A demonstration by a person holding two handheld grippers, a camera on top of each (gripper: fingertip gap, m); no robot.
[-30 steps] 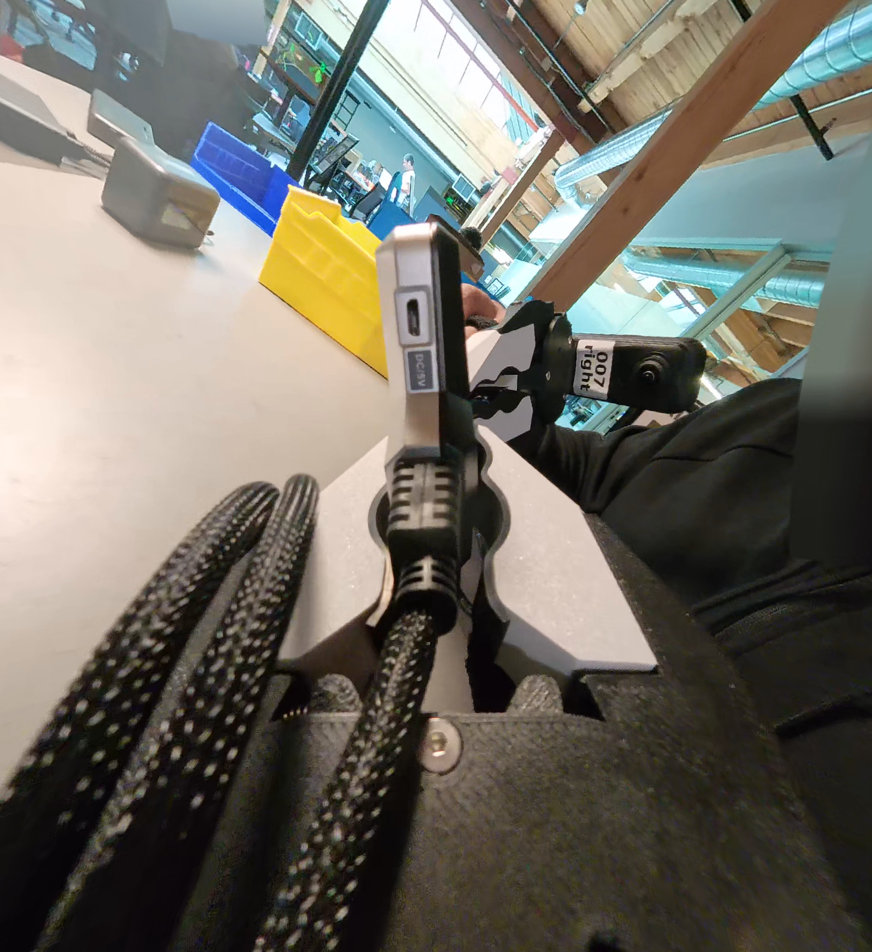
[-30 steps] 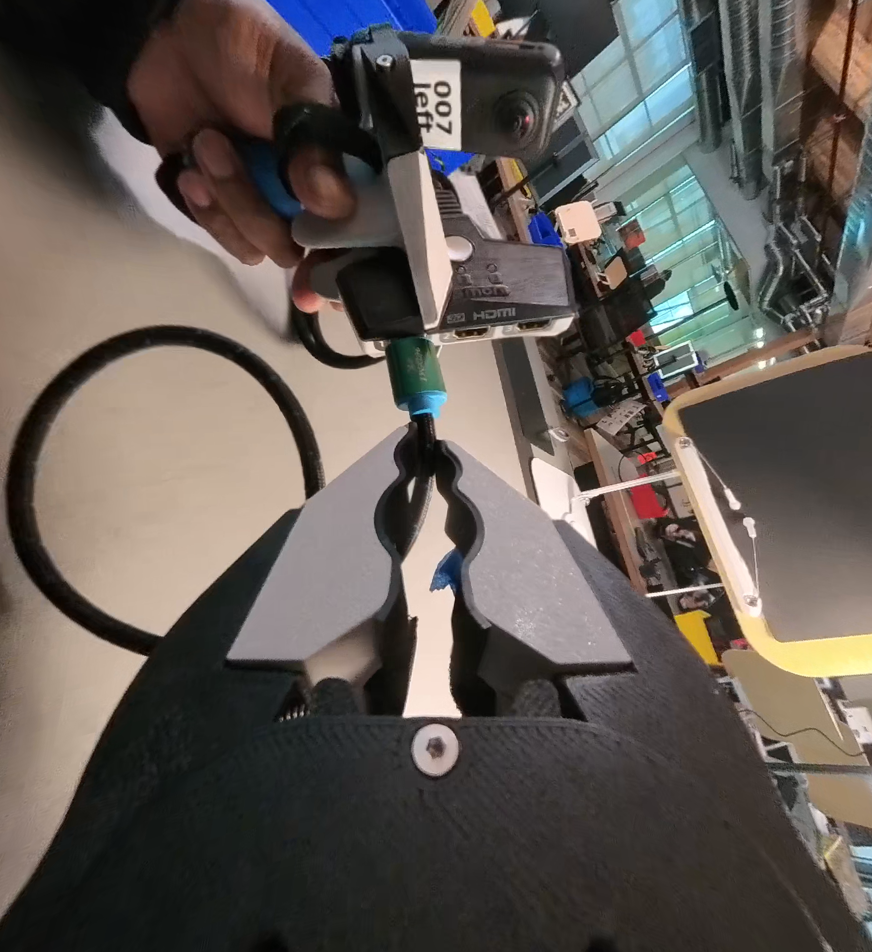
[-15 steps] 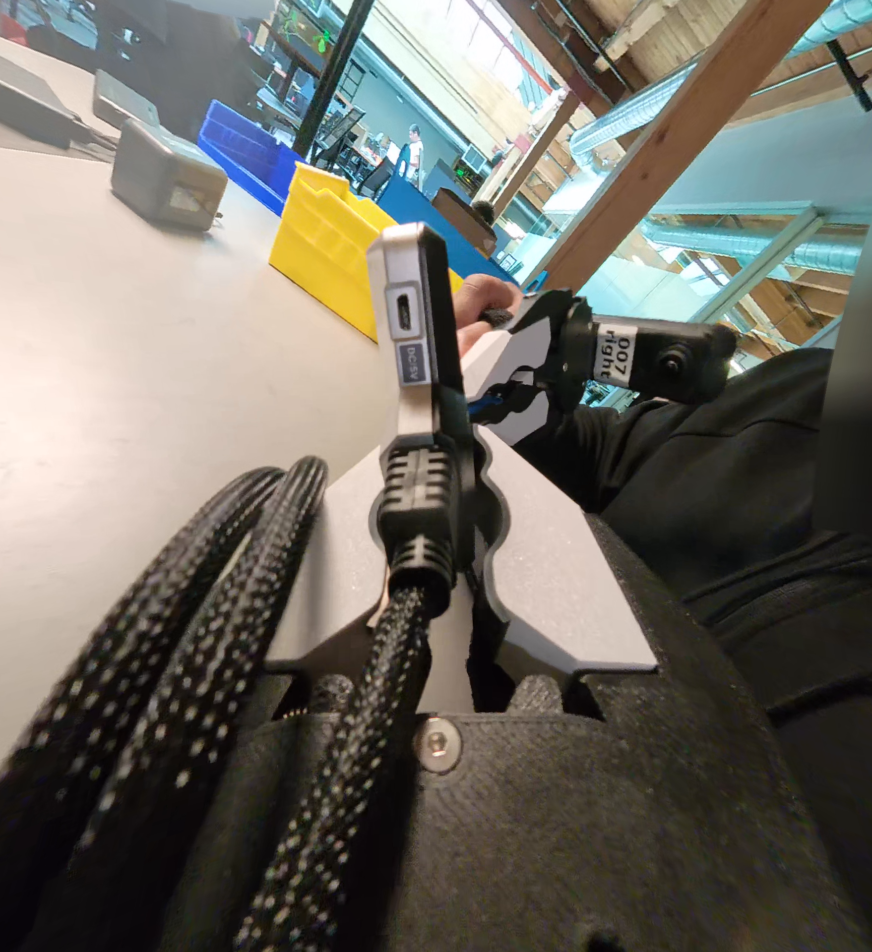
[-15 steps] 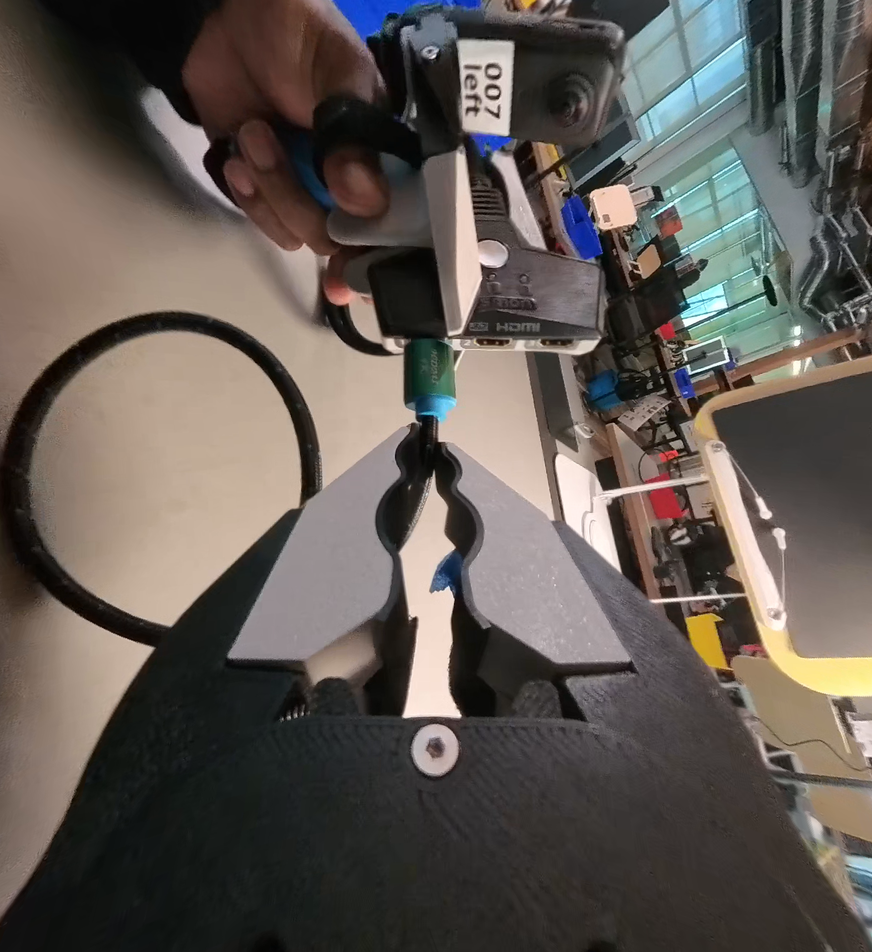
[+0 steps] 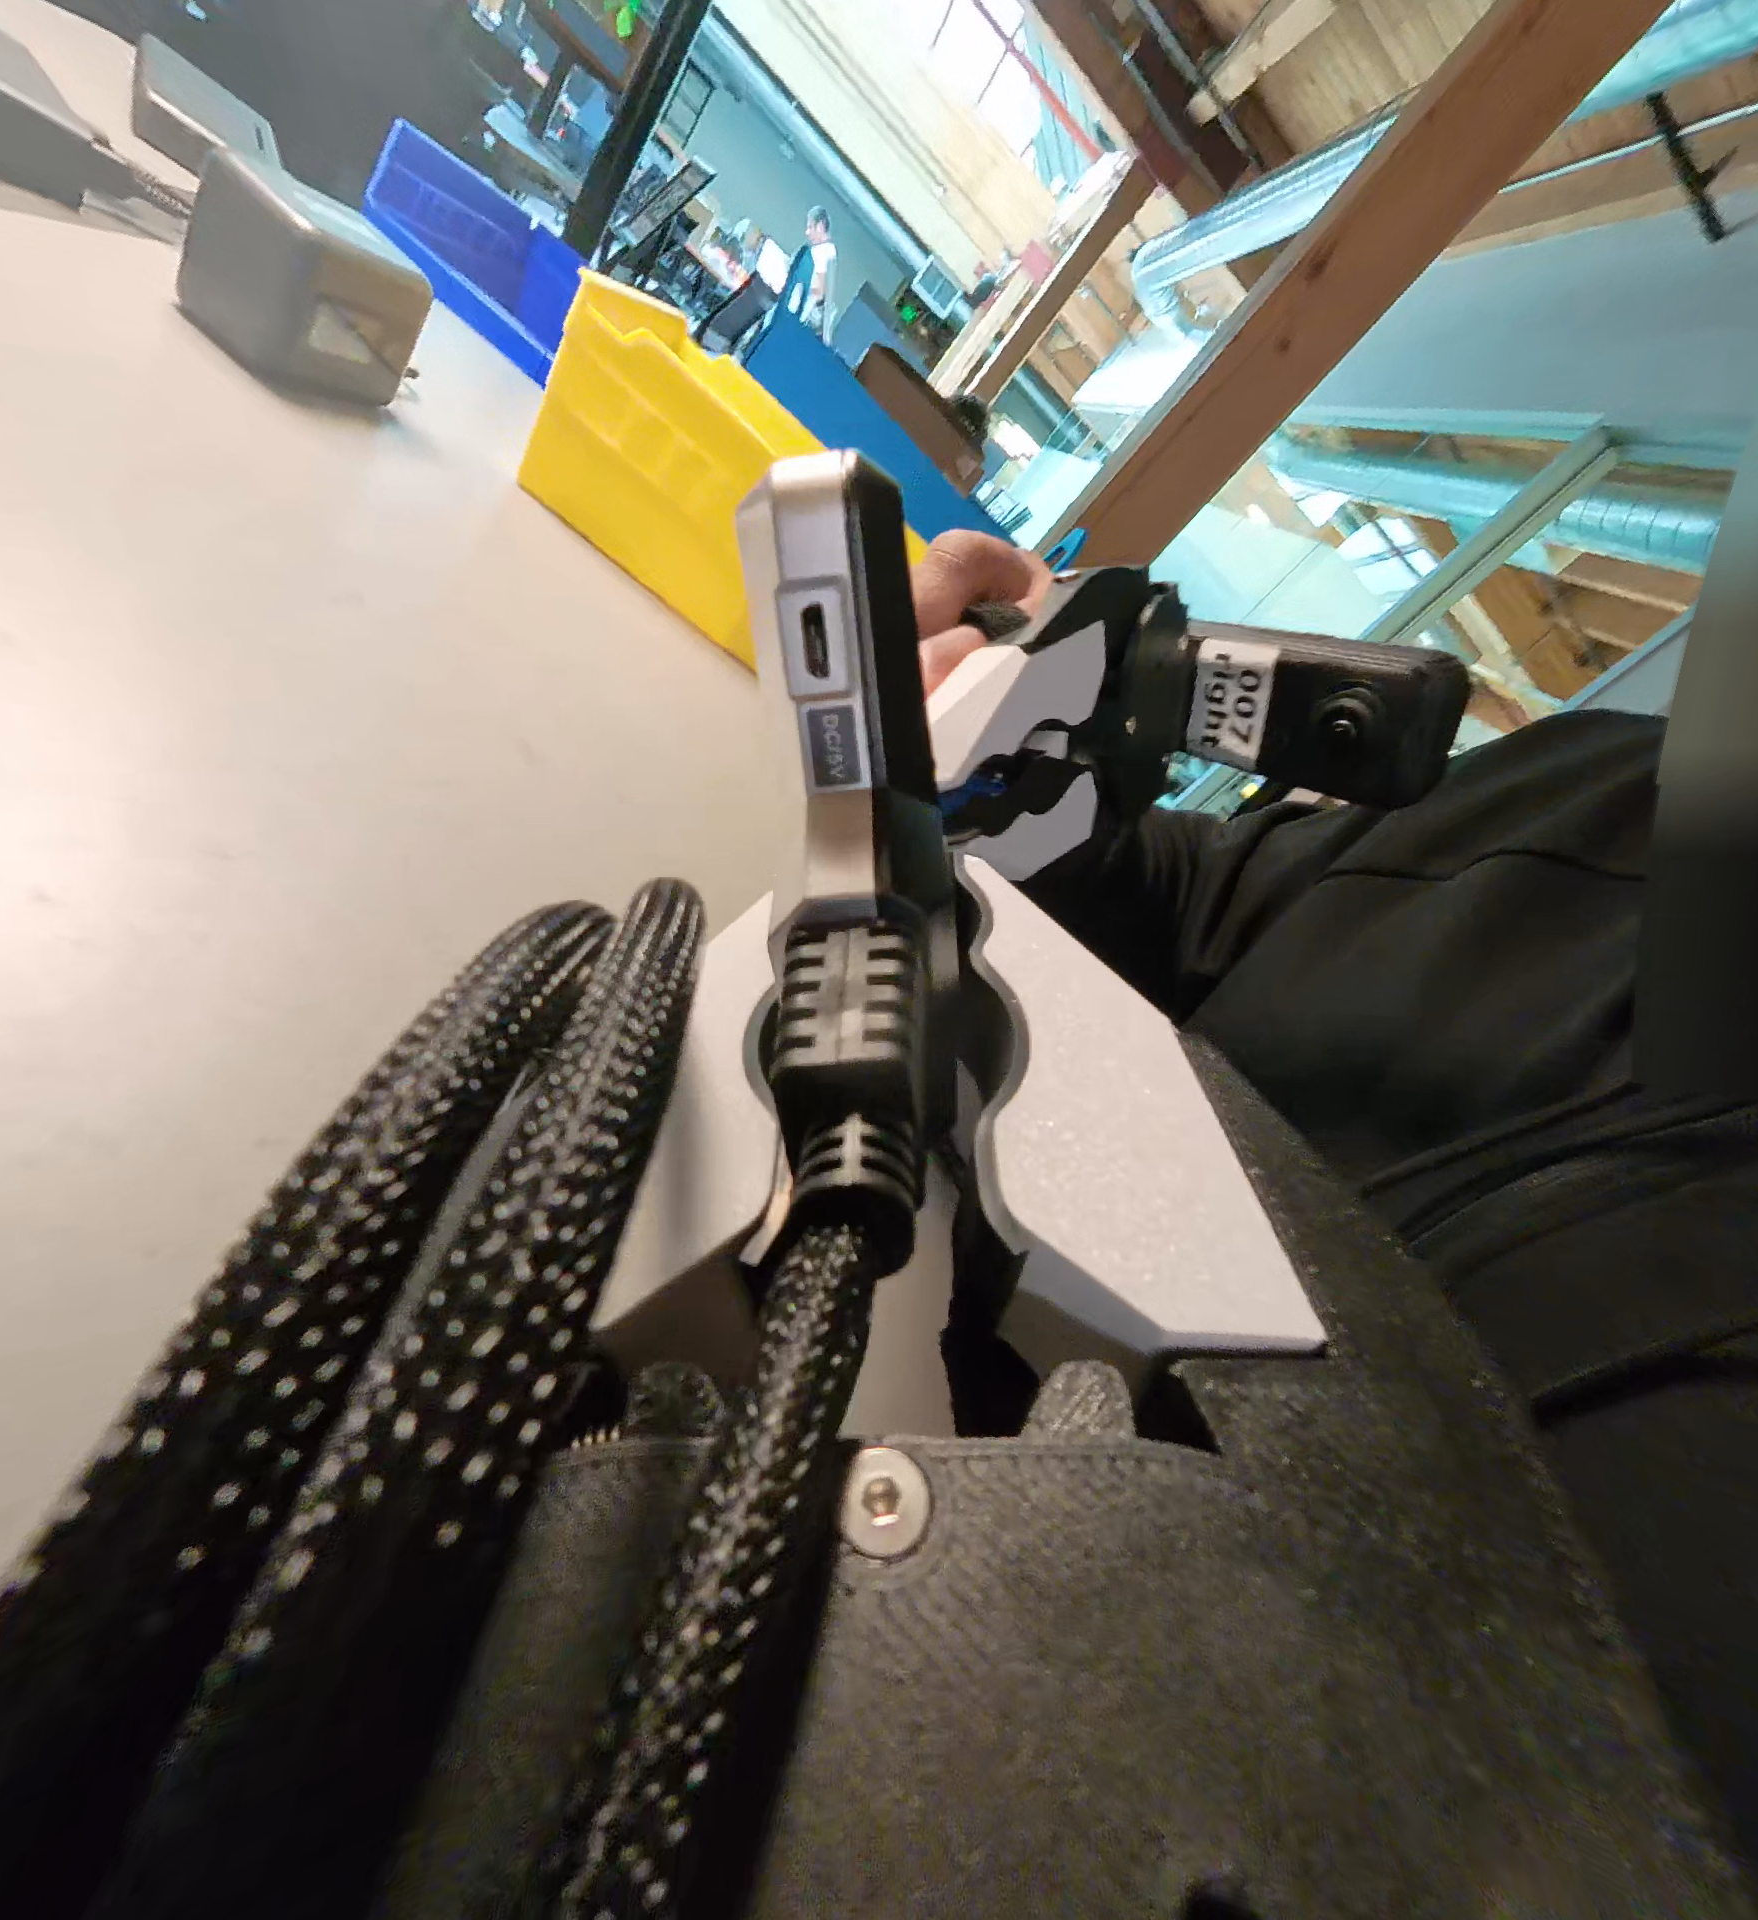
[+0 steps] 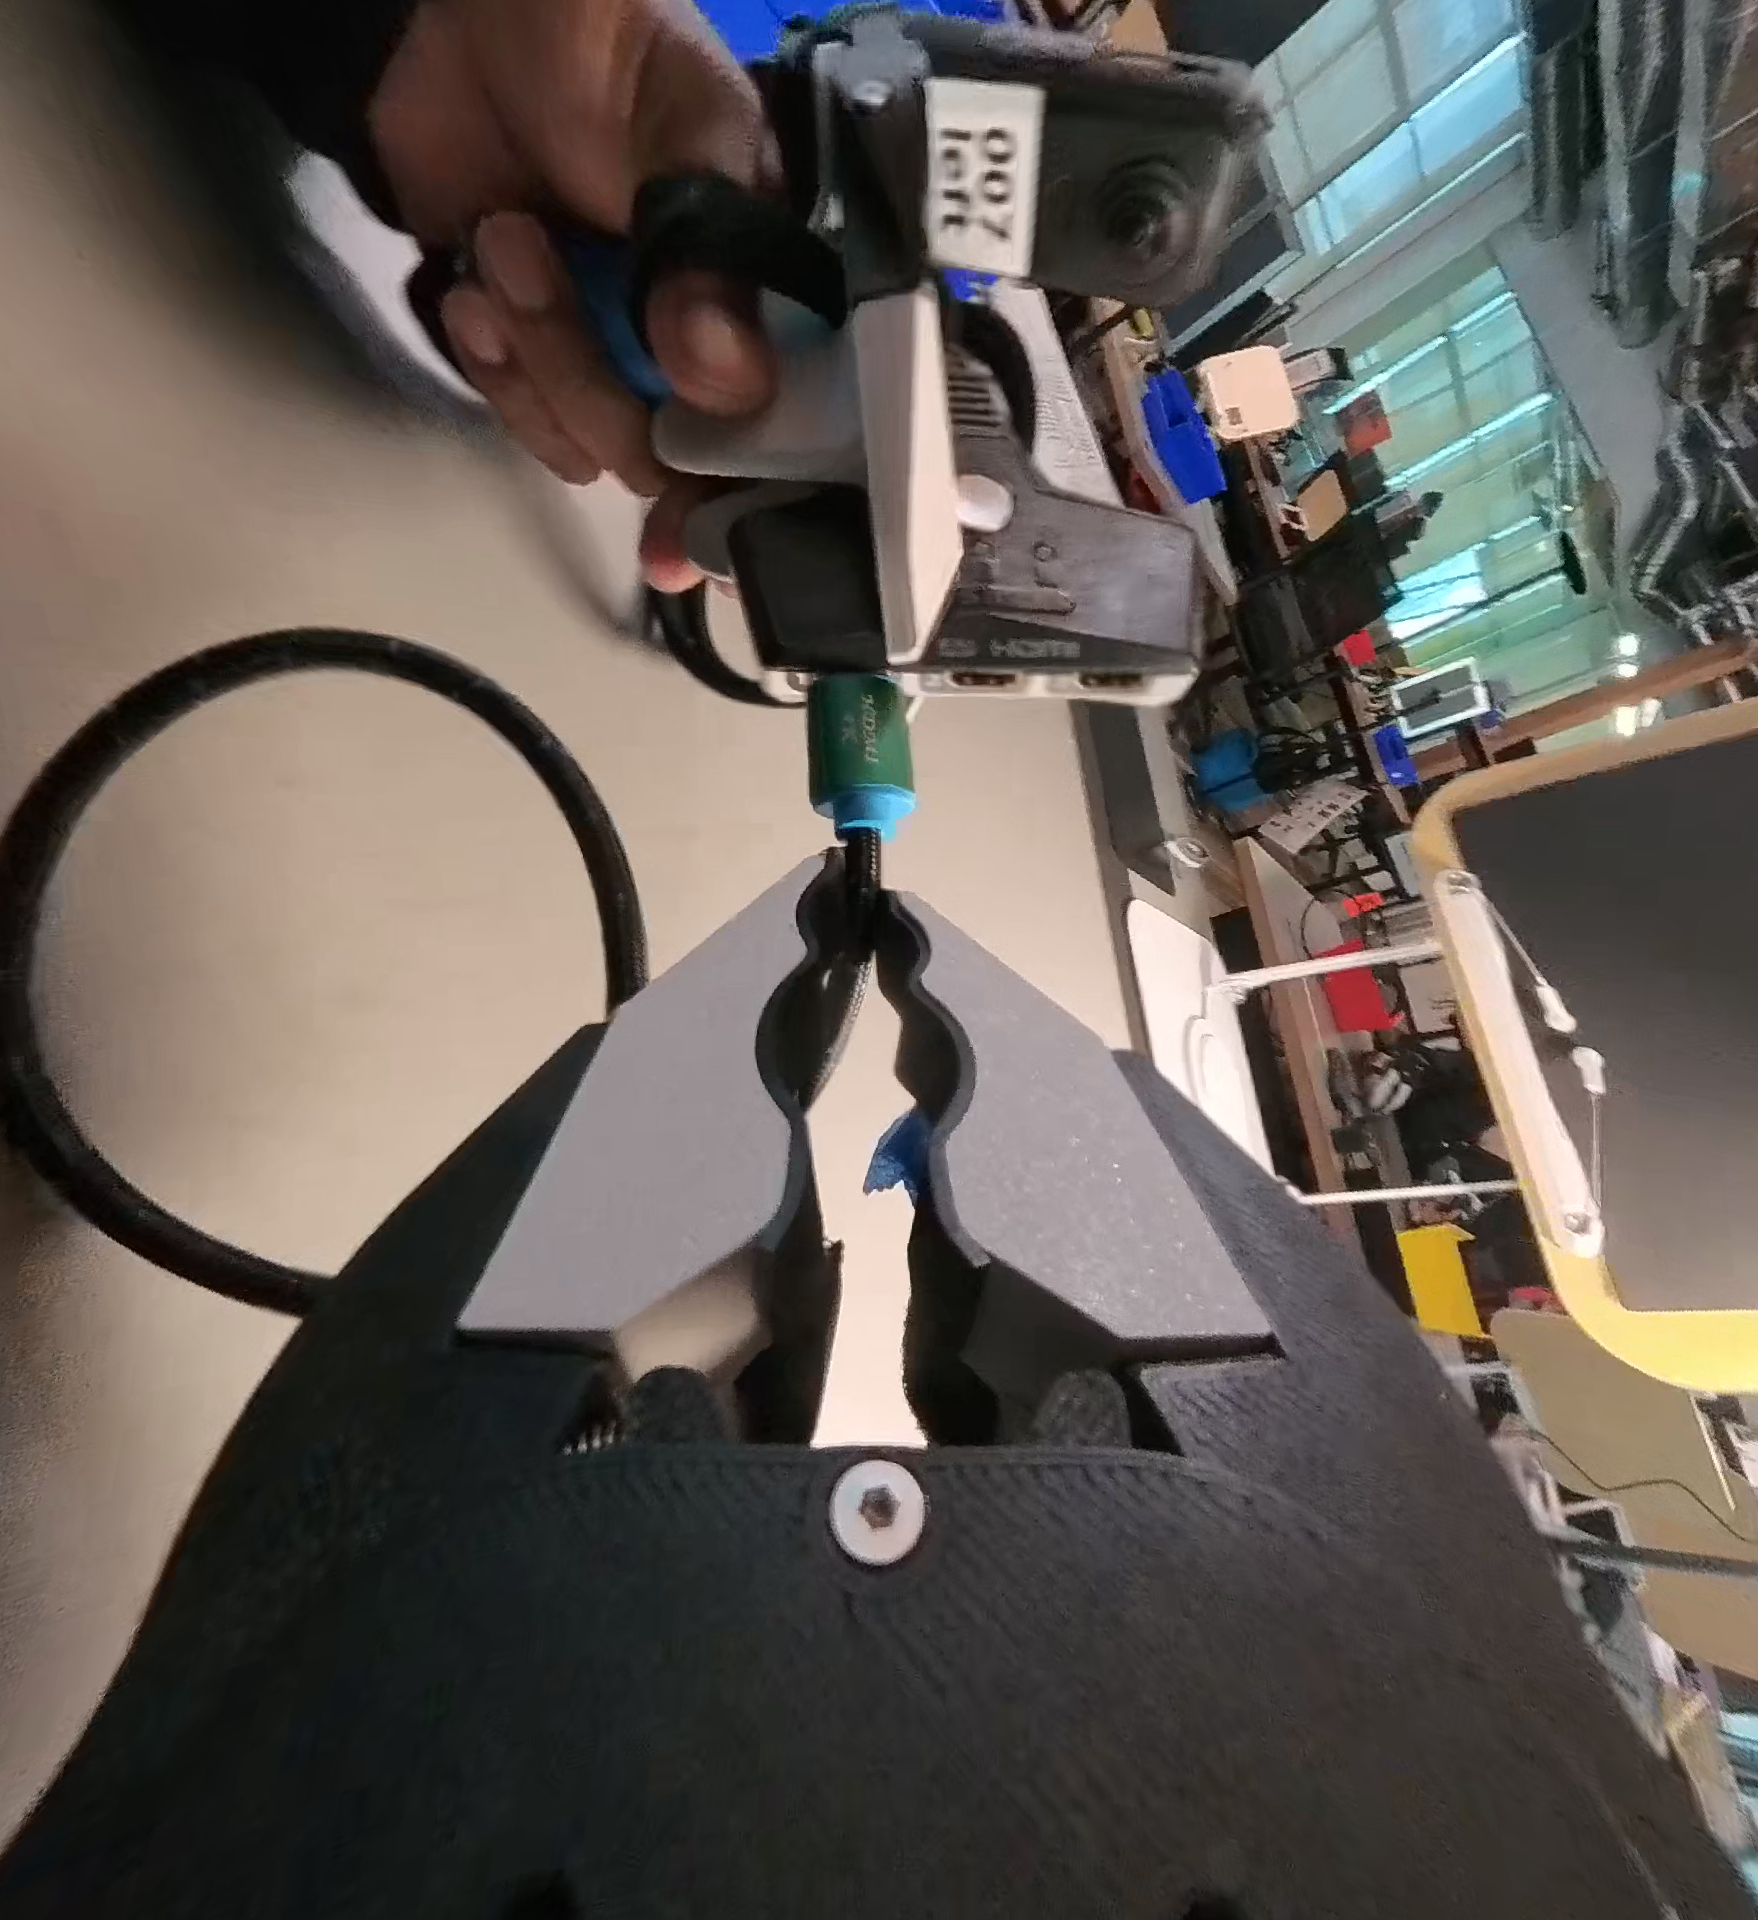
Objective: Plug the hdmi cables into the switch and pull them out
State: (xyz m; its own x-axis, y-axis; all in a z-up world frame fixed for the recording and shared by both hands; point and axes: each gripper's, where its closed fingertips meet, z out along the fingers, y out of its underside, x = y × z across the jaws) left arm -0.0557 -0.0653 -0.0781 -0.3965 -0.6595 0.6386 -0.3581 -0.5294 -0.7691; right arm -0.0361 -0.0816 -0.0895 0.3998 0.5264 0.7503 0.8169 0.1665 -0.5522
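Clamping the braided cable [image 6: 859, 914] just behind its green plug [image 6: 859, 753], the right gripper [image 6: 862, 904] has its jaws nearly closed on the cord. Over the last second it has drawn closer to the switch [image 6: 1062, 592], and the plug's nose now seems seated in the port at the switch's left end; the two ports to the right of it sit empty. I'd judge this first insertion about done, with pulling out or the next cable to come. The left gripper [image 5: 942, 914] grips the switch [image 5: 833, 665] edge-on, jaws closed on its body, a black ribbed plug [image 5: 849, 1023] hanging beneath. A hand [image 6: 584, 260] above the switch works the left gripper's handle, tilted down. Below the switch, slack cable loops on the table [image 6: 231, 468].
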